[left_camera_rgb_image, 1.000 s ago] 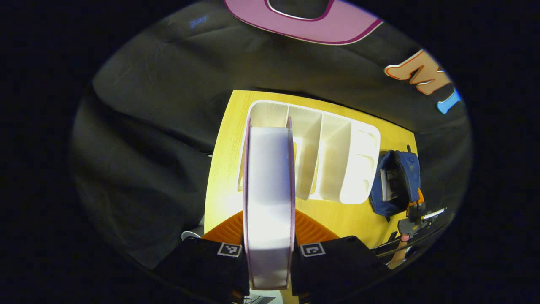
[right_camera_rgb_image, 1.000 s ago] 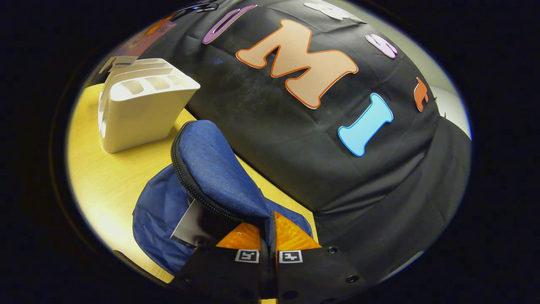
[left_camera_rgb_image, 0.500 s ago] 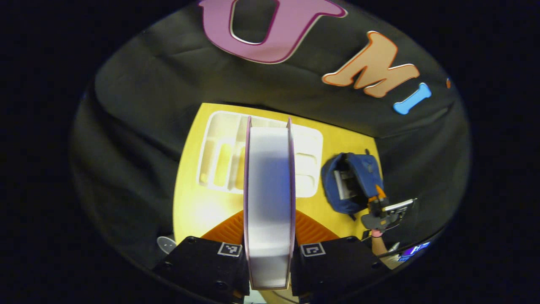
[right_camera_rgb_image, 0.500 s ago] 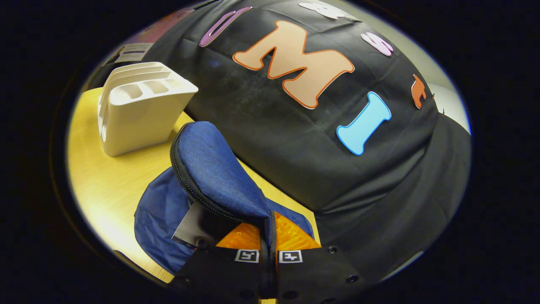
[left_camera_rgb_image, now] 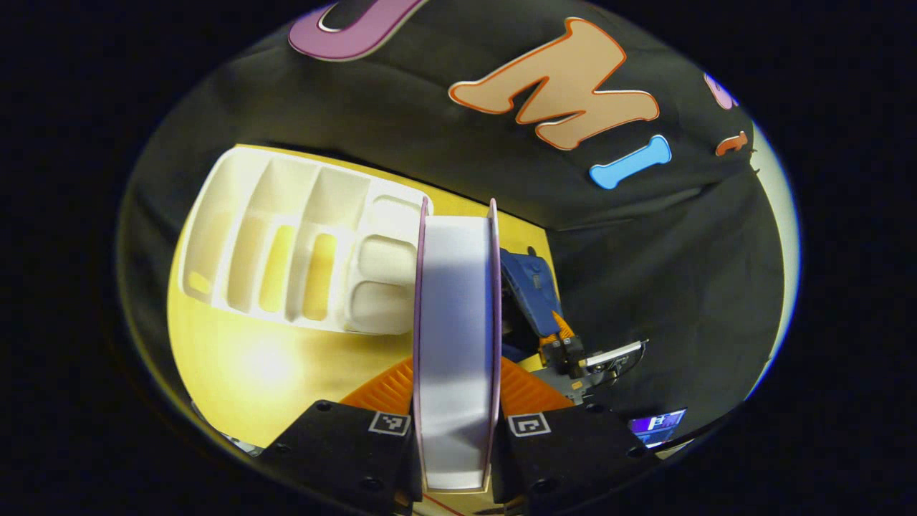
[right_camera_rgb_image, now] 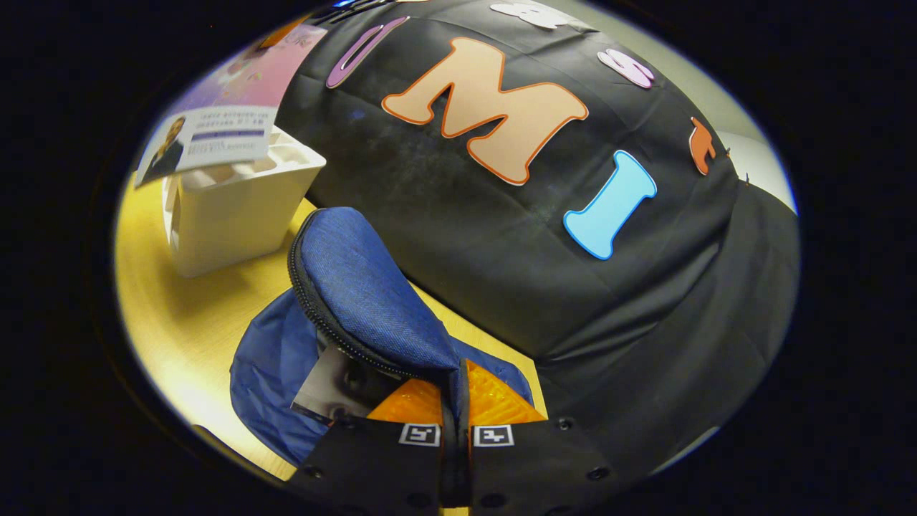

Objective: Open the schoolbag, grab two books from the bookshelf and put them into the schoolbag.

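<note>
While the left gripper (left_camera_rgb_image: 455, 430) clamps a book (left_camera_rgb_image: 455, 337) edge-on above the table (left_camera_rgb_image: 243, 365), the white bookshelf (left_camera_rgb_image: 286, 244) shows bare compartments. The right gripper (right_camera_rgb_image: 455, 423) pinches the raised flap (right_camera_rgb_image: 365, 287) of the blue schoolbag (right_camera_rgb_image: 272, 373); inside the open bag lies another book (right_camera_rgb_image: 322, 380).

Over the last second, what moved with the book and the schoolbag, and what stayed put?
The left gripper, still shut on the book, has carried it away from the bookshelf toward the schoolbag; the book's cover now comes into the right gripper view above the shelf. Nothing was let go. The right gripper keeps pinching the schoolbag's flap open, and bag, shelf and table stayed in place.
</note>
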The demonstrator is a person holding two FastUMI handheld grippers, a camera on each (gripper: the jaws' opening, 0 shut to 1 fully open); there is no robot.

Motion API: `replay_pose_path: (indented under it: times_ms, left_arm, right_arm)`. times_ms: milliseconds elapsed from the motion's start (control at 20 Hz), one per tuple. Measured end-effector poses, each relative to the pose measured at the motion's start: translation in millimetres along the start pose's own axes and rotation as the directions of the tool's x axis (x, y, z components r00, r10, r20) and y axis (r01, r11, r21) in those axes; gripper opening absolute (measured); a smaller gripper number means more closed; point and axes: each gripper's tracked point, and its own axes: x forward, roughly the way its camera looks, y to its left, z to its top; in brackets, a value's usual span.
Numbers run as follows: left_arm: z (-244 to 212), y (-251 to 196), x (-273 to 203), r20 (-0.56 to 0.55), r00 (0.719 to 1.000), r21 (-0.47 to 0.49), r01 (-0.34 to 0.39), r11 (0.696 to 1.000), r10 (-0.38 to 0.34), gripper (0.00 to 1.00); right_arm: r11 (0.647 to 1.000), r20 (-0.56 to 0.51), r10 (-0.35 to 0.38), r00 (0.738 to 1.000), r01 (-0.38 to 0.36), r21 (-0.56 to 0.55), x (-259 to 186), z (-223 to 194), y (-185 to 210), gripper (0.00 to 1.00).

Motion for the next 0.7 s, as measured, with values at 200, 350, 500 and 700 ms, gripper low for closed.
replay_pose_path:
  times_ms: [200,350,500,700]
  left_arm:
    - [-6.0,-14.1,67.4,0.021,0.993,-0.052,0.120,0.991,-0.119,0.35]
    - [-14.6,-22.6,118.7,0.038,0.984,-0.095,0.178,0.980,-0.175,0.35]
    - [-19.4,-24.5,162.1,0.065,0.980,-0.115,0.197,0.974,-0.191,0.35]
    - [-26.5,-44.9,197.9,0.087,0.960,-0.116,0.275,0.954,-0.266,0.35]
  right_arm:
    - [1.000,0.001,-0.001,1.000,0.001,0.015,0.4,2.2,-2.4,0.02]
    - [1.000,0.003,-0.005,1.000,0.005,0.029,0.2,2.1,-4.8,0.02]
    - [0.999,0.007,-0.010,1.000,0.010,0.053,-0.1,3.6,-9.0,0.03]
    - [0.998,0.013,-0.012,1.000,0.011,0.068,0.1,4.9,-10.6,0.03]
